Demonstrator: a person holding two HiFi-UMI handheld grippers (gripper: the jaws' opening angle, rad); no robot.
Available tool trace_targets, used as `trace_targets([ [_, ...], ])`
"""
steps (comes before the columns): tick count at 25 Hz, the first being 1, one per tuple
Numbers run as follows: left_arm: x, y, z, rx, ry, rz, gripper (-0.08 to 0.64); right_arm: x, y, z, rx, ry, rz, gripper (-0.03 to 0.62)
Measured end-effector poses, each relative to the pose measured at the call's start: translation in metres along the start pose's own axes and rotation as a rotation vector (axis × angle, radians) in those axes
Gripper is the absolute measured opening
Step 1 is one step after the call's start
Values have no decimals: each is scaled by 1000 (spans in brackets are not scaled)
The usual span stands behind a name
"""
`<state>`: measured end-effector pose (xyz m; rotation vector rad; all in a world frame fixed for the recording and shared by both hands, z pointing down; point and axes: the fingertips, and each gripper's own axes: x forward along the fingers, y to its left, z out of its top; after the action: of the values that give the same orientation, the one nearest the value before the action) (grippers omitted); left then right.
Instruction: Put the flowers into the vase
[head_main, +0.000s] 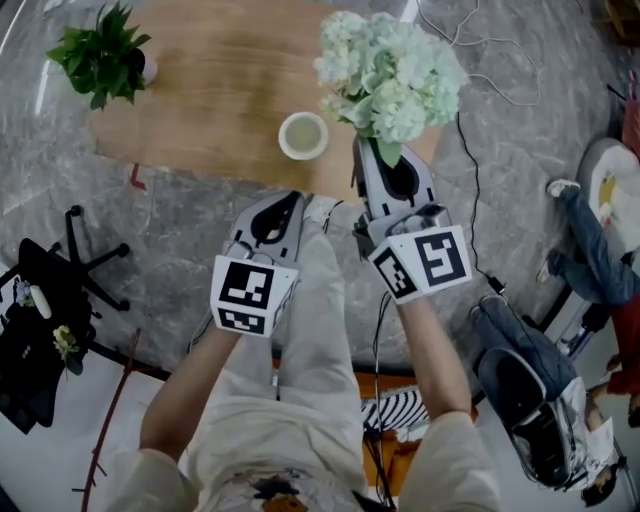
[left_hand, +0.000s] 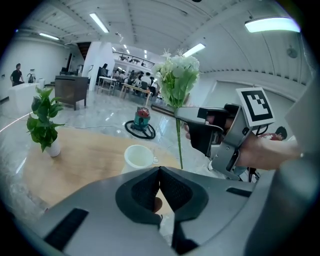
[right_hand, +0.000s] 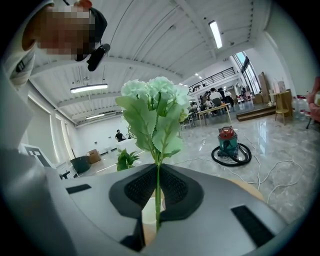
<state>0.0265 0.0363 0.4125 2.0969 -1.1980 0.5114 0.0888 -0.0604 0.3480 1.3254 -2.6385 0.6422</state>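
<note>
One bunch of flowers sits pinched in my right gripper, left gripper clenched empty; I should centre the stem plumb above the vase.

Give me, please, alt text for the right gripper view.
The right gripper is shut on the stem of pale flowers standing upright. Behind are a potted plant and a vacuum cleaner on a shiny floor.

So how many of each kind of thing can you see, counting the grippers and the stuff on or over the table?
2 grippers: left gripper, right gripper
1 bunch of flowers
1 vase
1 potted plant
Total: 5
</note>
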Motion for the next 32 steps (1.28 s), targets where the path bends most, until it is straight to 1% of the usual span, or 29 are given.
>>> trace_targets([
  [8, -14, 4, 9, 18, -42, 1, 9, 1, 21, 19, 5, -69, 39, 20],
  [14, -15, 34, 8, 18, -56, 23, 9, 29, 33, 18, 18, -98, 70, 20],
  [18, -16, 40, 4, 29, -77, 39, 9, 37, 35, 17, 29, -122, 91, 21],
  [21, -19, 40, 0, 39, -68, 29, 9, 41, 37, 20, 32, -142, 92, 21],
  [25, -20, 38, -11, 18, -49, 12, 9, 41, 41, 22, 39, -154, 90, 21],
  [32, 0, 37, -22, 6, -37, 7, 9, 44, 35, 20, 42, -189, 88, 21],
])
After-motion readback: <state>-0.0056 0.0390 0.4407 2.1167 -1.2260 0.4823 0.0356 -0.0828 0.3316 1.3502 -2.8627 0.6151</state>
